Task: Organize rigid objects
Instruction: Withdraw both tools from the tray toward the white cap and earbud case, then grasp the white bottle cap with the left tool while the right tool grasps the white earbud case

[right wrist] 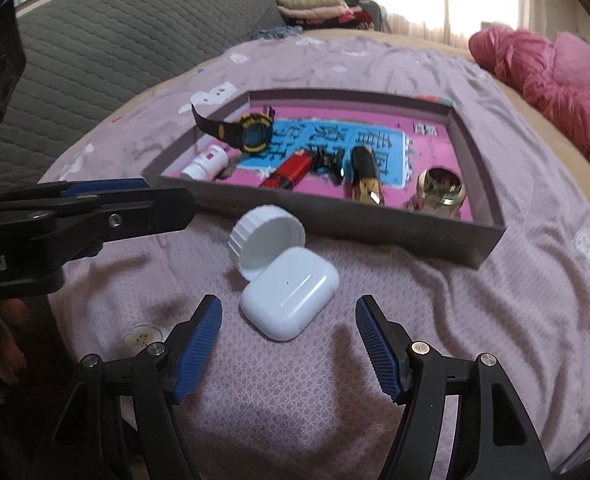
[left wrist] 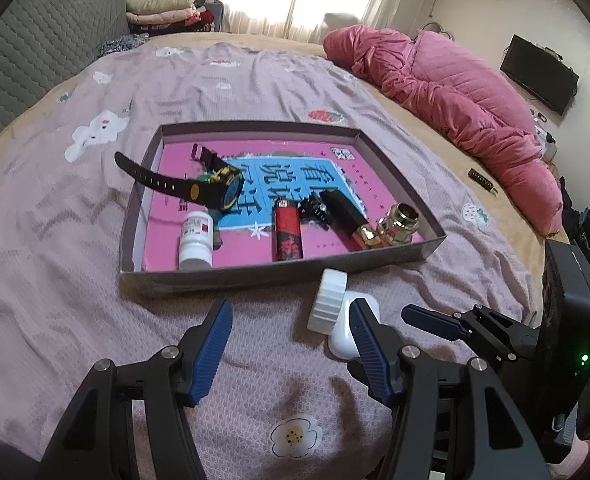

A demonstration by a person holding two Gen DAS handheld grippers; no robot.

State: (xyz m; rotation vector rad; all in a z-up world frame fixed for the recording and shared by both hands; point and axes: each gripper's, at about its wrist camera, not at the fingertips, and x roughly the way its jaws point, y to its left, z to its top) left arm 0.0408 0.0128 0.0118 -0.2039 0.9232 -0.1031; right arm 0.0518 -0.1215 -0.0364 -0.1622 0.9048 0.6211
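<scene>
Crowding earbud case (right wrist: 289, 294) — white cap (right wrist: 267, 240), tray (right wrist: 335, 216).

On the bed (left wrist: 75, 240) lies a tray (left wrist: 255, 276) holding a watch (left wrist: 211, 190), bottle (left wrist: 195, 240), lighter (left wrist: 287, 234), clip (left wrist: 313, 210), lipstick (left wrist: 347, 216) and a brass fitting (left wrist: 401, 222). Just before its near wall, a cap (right wrist: 267, 236) touches an earbud case (right wrist: 291, 292).

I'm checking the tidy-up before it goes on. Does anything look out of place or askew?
Yes. The white earbud case and the white ribbed cap lie on the bedspread outside the tray. The watch hangs its strap over the tray's left wall.
</scene>
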